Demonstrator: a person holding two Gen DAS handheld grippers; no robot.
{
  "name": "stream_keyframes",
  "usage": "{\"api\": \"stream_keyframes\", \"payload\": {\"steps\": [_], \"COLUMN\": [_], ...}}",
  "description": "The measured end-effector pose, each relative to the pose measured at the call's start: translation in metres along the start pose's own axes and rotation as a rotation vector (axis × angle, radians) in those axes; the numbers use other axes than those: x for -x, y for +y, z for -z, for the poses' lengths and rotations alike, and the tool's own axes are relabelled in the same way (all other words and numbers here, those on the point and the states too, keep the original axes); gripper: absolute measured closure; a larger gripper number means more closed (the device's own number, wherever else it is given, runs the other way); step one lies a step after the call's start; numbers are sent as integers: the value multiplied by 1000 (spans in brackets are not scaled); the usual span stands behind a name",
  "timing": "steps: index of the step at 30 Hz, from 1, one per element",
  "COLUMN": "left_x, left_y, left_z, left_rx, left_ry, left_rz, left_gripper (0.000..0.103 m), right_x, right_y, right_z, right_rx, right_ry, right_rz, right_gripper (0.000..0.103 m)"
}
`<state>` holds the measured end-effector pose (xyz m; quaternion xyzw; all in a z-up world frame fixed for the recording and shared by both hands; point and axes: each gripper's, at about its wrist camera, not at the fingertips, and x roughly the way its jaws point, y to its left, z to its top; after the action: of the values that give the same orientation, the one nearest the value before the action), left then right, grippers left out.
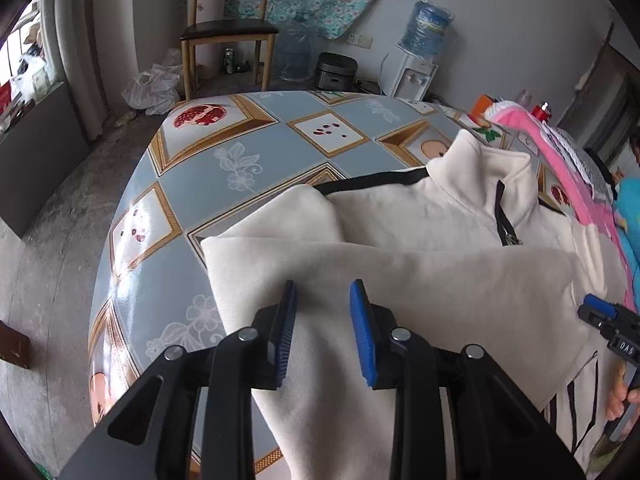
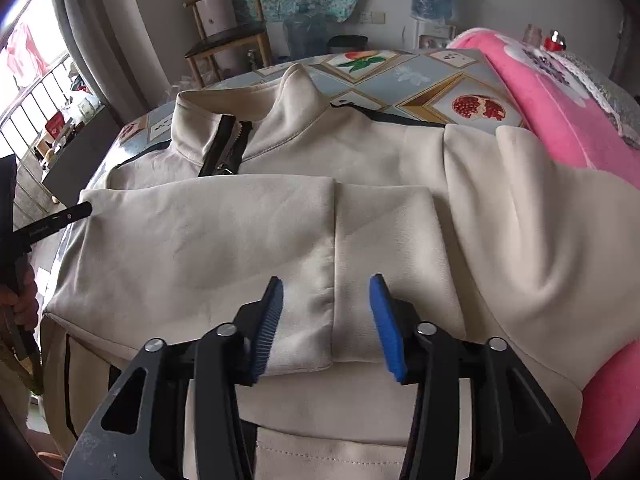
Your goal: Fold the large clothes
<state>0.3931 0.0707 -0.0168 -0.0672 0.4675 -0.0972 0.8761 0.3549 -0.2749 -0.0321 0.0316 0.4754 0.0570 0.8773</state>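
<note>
While the cream jacket (image 1: 460,280) lies spread on the patterned bench (image 1: 224,168), the left gripper (image 1: 323,292) hovers over its left folded sleeve, jaws slightly parted and empty; the right gripper (image 2: 326,286) hangs over its right cuff, jaws spread, gripping nothing.

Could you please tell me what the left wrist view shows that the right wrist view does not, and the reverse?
Only the left wrist view shows the open left gripper from above, over a folded sleeve, a rice cooker on the floor, and the table's near left edge.

Only the right wrist view shows the open right gripper from above, nothing pinched, over both sleeve cuffs laid across the chest, plus the barred window.

Both show the cream jacket with its black zipper, the patterned tablecloth, pink blanket, wooden chair and water dispenser.
</note>
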Motion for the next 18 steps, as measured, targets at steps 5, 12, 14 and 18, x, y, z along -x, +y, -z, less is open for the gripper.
{"api": "stream_keyframes", "payload": {"steps": [5,12,14,18], "left_x": [28,40,28,9], "left_y": [-20,-83,-97,-106], "left_z": [16,56,66,77], "left_rx": [-63,-249,-287,-295], "left_ry": [1,18,43,86], "left_rz": [-9,-16,-35,-77], "left_gripper": [64,39,37,37], "right_x": [-11,-1,-12,-6], "right_y": [6,36,44,39], "right_z": [10,17,23,22], "right_rx": [67,122,155,125], "right_ry": [17,-5,21,15], "right_rz": [66,86,140,131], "right_gripper": [54,36,32,30]}}
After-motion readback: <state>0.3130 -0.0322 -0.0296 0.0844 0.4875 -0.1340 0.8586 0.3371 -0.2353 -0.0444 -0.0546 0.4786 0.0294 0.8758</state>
